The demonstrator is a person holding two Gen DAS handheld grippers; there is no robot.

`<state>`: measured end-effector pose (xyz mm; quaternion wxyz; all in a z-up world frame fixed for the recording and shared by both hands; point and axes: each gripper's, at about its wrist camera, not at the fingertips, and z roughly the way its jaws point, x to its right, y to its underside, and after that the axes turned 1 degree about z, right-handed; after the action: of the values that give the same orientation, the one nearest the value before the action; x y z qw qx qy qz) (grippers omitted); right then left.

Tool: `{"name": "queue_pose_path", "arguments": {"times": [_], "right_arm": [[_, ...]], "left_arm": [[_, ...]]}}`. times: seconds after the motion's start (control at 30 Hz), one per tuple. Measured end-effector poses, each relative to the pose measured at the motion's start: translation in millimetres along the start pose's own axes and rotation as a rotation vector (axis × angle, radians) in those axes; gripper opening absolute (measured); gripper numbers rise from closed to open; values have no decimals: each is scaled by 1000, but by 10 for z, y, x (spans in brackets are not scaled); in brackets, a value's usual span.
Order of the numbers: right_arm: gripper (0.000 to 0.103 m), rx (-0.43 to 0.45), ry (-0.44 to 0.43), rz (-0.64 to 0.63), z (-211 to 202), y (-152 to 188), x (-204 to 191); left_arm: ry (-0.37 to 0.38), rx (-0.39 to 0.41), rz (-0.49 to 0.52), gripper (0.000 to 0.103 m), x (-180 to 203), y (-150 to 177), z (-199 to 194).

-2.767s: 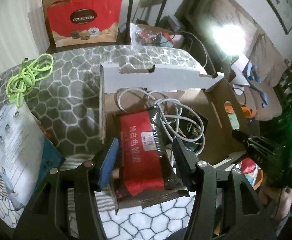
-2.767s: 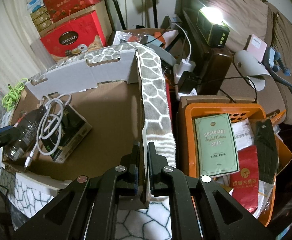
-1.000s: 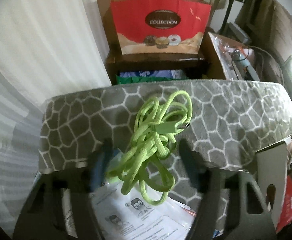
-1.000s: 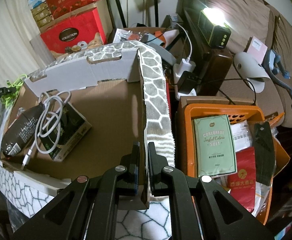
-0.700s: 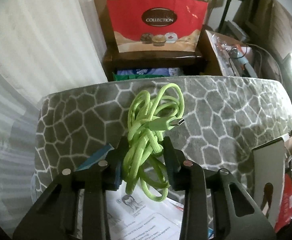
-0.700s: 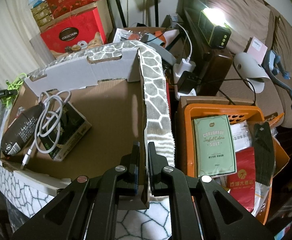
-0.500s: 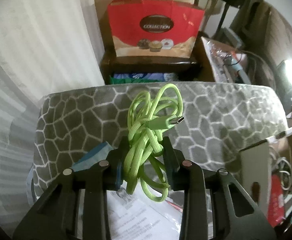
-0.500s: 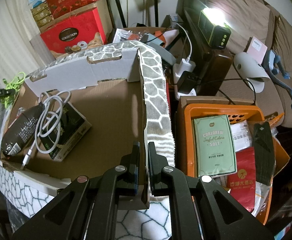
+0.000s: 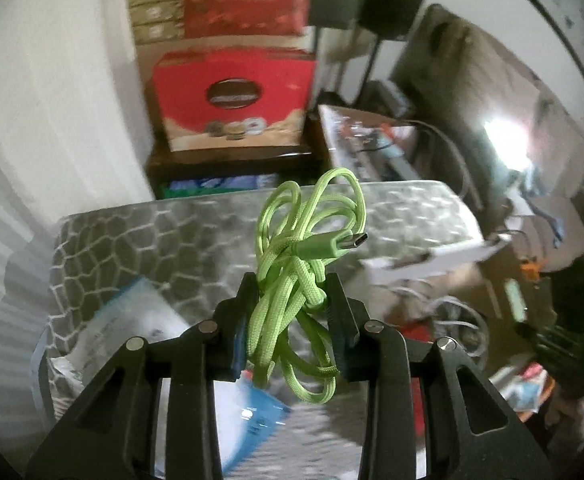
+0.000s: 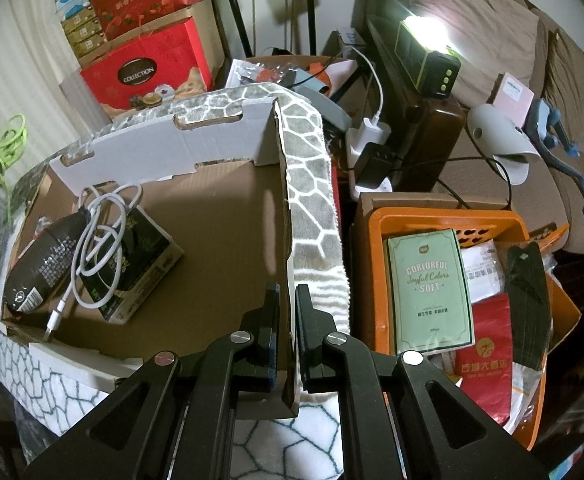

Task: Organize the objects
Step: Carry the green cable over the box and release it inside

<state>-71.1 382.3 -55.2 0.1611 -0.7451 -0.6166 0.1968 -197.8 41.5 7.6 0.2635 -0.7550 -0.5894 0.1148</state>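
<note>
Left wrist view: left gripper (image 9: pixel 292 300) pinches green cable (image 9: pixel 300 276) above patterned blanket (image 9: pixel 139 240); right gripper (image 10: pixel 287 312) clamps cardboard box (image 10: pixel 219 216) wall.

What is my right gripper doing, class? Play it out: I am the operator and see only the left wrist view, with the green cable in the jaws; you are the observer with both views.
Observer: The right gripper is shut on the side wall of the cardboard box.
Operator: What lies in that box?
Observer: A white cable coiled over a dark packet and a dark carton, all at its left end.
Operator: Anything to the right of the box?
Observer: An orange basket holding a pale green pack and a red packet.
</note>
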Motion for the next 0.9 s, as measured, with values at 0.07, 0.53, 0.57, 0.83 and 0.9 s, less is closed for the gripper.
{"name": "queue_pose_path", "arguments": {"times": [0.07,0.53,0.57,0.83,0.9], "right_arm": [[7,1,-4,3,-9,-4,9],[7,7,-16,12,-49,-5,13],[7,6,-16,12,-48,-4,12],[7,10,-21,15,-72,7,8],[7,11,-22,15,-79,9,0]], "left_arm": [[32,4,22,31,196,17,-71],[215,-57,82,31,1268,203,-28],[224,-66,81,31,1328,213,5],[287,-125,49,31,1691,285,217],[305,-137,40,31,1776,292,258]]}}
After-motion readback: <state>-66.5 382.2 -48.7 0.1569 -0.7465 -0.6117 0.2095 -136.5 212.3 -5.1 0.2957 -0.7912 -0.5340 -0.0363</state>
